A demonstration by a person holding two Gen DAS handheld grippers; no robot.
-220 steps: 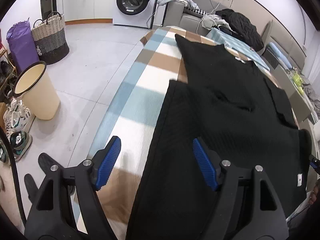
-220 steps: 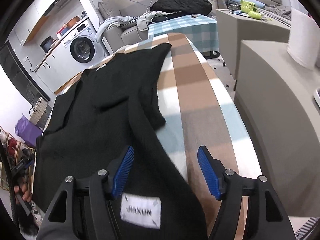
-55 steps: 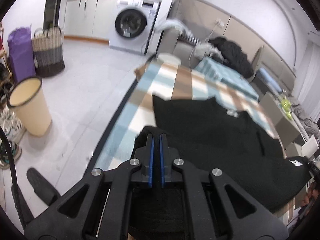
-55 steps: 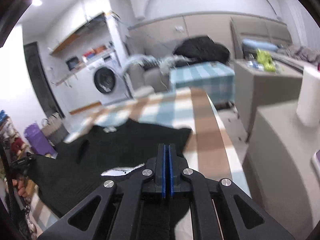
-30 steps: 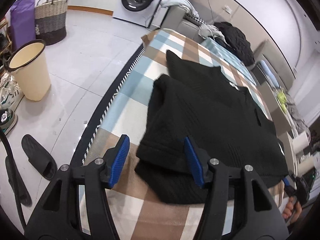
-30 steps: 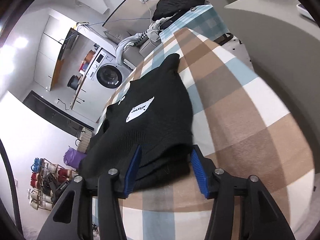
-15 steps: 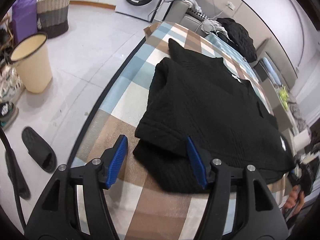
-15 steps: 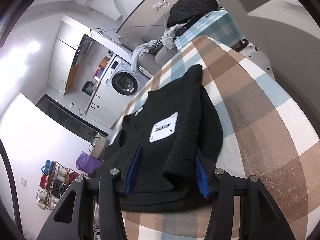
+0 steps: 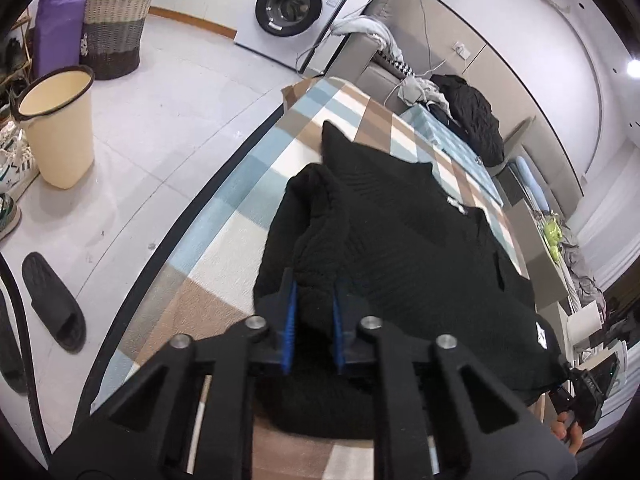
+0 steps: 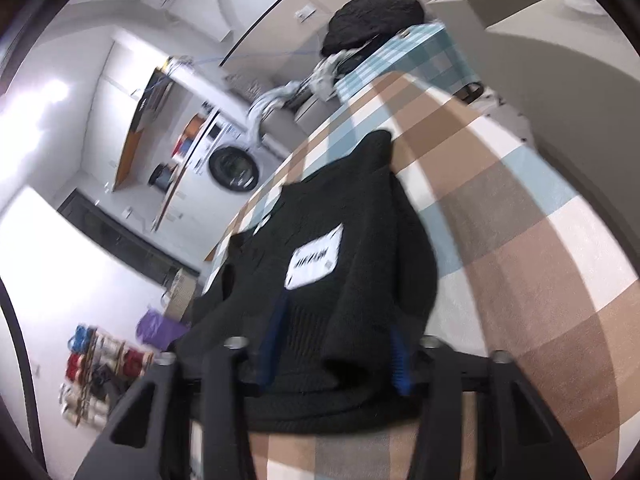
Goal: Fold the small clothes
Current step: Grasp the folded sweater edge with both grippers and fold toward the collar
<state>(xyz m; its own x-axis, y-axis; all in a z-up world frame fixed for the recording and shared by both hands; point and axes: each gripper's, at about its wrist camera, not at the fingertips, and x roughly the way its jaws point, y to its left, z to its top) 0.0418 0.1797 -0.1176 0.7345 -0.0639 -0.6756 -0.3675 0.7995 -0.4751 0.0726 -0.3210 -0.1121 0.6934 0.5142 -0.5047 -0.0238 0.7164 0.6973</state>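
Note:
A black knitted garment [image 9: 400, 248] lies folded over itself on the plaid-covered table [image 9: 224, 248]. My left gripper [image 9: 313, 320] is at its near left corner; the jaws are closing and the blue pads [image 9: 289, 320] pinch a bunched ridge of fabric. In the right wrist view the same garment [image 10: 360, 240] shows a white label [image 10: 316, 258] on top. My right gripper [image 10: 336, 350] straddles the near right folded edge, its jaws closing, and thick fabric fills the gap from pad to pad. The right gripper [image 9: 584, 392] and a hand also show at the left view's far right.
A cream bucket [image 9: 56, 120], a black slipper [image 9: 52, 300] and a wicker basket [image 9: 114, 28] stand on the floor to the left. Behind them is a washing machine [image 9: 292, 12]. A black jacket [image 9: 472, 120] lies beyond the table, and a grey counter [image 10: 560, 40] flanks its right side.
The left jaws went from wide apart around the garment's corner to nearly together, bunching the fabric. The right gripper pushed further onto the folded edge, and its view tilted and blurred.

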